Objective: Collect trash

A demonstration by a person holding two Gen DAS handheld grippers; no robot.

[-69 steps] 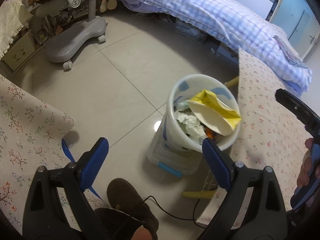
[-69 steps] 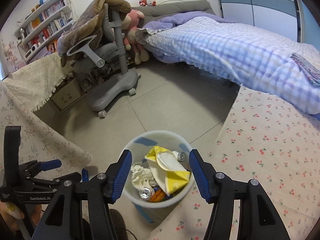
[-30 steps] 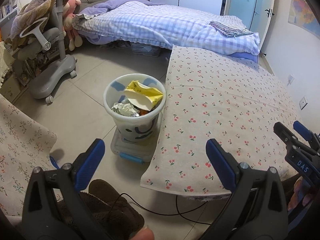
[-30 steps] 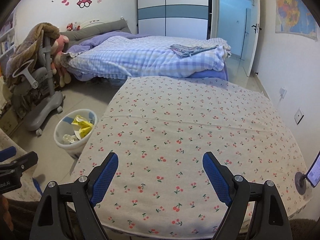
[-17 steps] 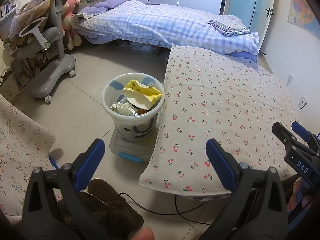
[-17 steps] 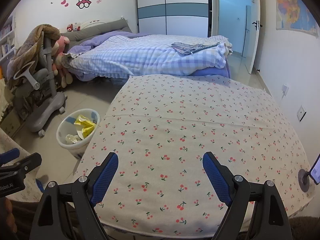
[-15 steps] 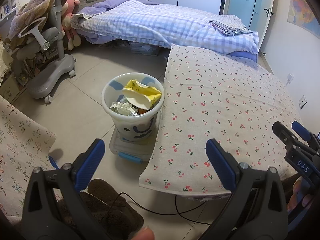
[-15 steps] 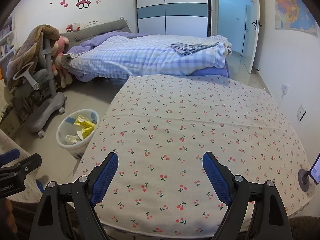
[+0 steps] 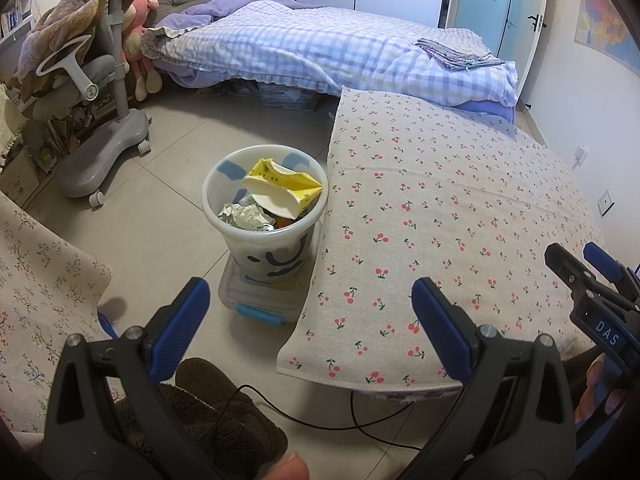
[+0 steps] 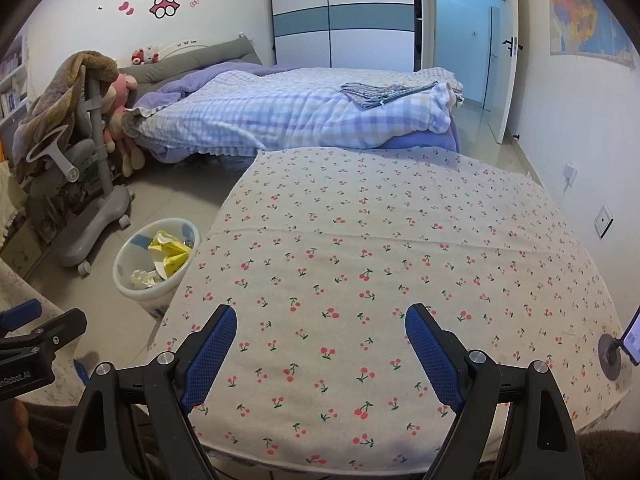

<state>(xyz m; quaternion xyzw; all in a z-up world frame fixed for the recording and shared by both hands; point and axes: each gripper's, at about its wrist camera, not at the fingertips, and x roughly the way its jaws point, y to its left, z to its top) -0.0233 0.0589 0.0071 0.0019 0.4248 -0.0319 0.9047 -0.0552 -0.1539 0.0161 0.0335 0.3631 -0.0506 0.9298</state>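
Note:
A white trash bin (image 9: 264, 236) with blue marks stands on the floor against the left edge of a table covered by a cherry-print cloth (image 9: 452, 224). It holds a yellow wrapper (image 9: 286, 180), a white paper plate and crumpled foil. The bin also shows in the right wrist view (image 10: 154, 268). My left gripper (image 9: 310, 326) is open and empty, held back from the bin over the table's near left corner. My right gripper (image 10: 320, 356) is open and empty over the near edge of the cloth (image 10: 380, 248). It also shows at the right edge of the left wrist view (image 9: 596, 280).
A clear plastic box (image 9: 260, 300) sits under the bin. A grey chair on castors (image 9: 100, 120) stands left, a bed with a checked quilt (image 9: 320, 48) behind. A second floral cloth (image 9: 36, 292) lies at the left. A black cable (image 9: 360, 420) runs on the floor. A phone mount (image 10: 612, 354) sits at the table's right edge.
Both grippers pulled back and up from directly over the bin 2.3 s ago; the right one swung over the table. Over the last second almost nothing has moved.

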